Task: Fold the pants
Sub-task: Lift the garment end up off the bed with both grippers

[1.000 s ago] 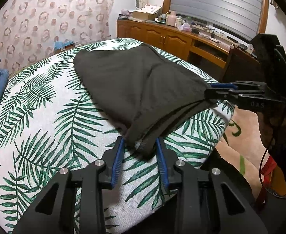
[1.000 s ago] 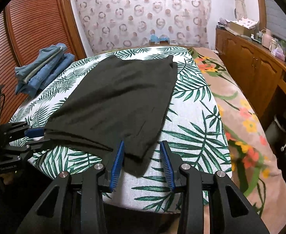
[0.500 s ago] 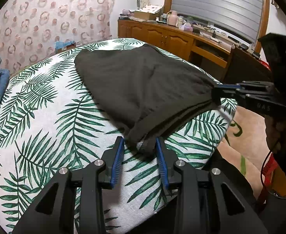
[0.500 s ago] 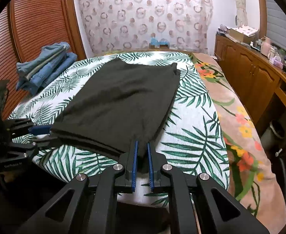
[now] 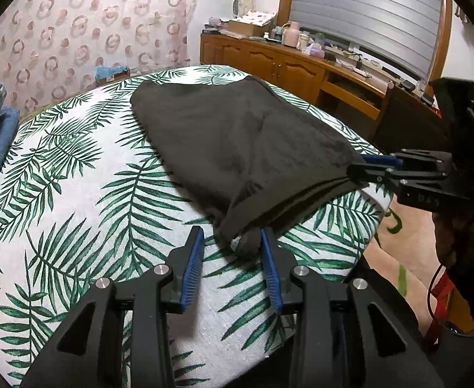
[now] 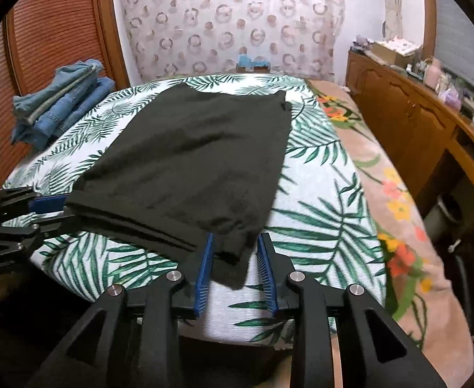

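The left claw [image 5: 232, 252] stands spread, a bunched corner of the black pants [image 5: 237, 142] against one pad. The right claw [image 6: 233, 258], jaws just opening, straddles the other near corner unpinched. The pants lie flat on the leaf-print bed [image 6: 317, 200].

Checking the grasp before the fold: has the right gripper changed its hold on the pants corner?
Yes: right gripper clamped the pants corner, then its jaws have just been opening.

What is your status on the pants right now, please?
Left gripper open at one near corner. Right gripper just reopened, open around the other. Black pants flat on the bed. Nothing in the way.
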`<state>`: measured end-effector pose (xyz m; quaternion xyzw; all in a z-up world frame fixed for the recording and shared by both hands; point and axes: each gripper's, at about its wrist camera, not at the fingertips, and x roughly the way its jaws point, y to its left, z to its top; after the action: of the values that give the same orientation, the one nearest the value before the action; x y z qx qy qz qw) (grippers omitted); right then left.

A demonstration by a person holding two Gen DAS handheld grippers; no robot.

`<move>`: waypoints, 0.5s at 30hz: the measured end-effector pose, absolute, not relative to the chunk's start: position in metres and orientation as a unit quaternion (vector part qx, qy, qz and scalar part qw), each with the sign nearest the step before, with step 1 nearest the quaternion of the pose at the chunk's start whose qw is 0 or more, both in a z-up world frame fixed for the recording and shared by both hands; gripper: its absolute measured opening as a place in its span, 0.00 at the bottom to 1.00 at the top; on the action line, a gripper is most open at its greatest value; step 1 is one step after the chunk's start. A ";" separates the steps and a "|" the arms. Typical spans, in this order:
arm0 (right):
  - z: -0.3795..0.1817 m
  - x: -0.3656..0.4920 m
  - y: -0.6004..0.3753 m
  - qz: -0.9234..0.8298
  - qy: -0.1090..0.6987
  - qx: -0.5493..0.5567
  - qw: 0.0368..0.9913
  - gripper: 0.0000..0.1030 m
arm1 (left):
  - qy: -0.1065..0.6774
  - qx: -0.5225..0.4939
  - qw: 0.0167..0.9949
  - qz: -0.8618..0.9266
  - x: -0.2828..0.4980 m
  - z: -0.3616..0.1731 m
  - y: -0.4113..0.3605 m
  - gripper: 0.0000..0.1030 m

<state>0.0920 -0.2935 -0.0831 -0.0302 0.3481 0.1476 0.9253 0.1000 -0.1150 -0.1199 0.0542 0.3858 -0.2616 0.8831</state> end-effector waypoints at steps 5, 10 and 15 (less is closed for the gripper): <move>-0.085 0.092 -0.296 0.159 0.351 -0.020 0.923 0.28 | 0.386 0.039 0.882 -0.267 0.105 -0.120 -0.113 0.36; -0.085 0.092 -0.296 0.167 0.352 -0.019 0.921 0.26 | 0.380 0.040 0.880 -0.282 0.107 -0.121 -0.115 0.28; -0.086 0.093 -0.298 0.188 0.356 -0.004 0.915 0.13 | 0.376 0.049 0.879 -0.290 0.110 -0.120 -0.121 0.20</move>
<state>0.0934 -0.2977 -0.0855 -0.0044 0.3561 0.1884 0.9152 0.1100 -0.1213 -0.1203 0.0493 0.3762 -0.2896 0.8787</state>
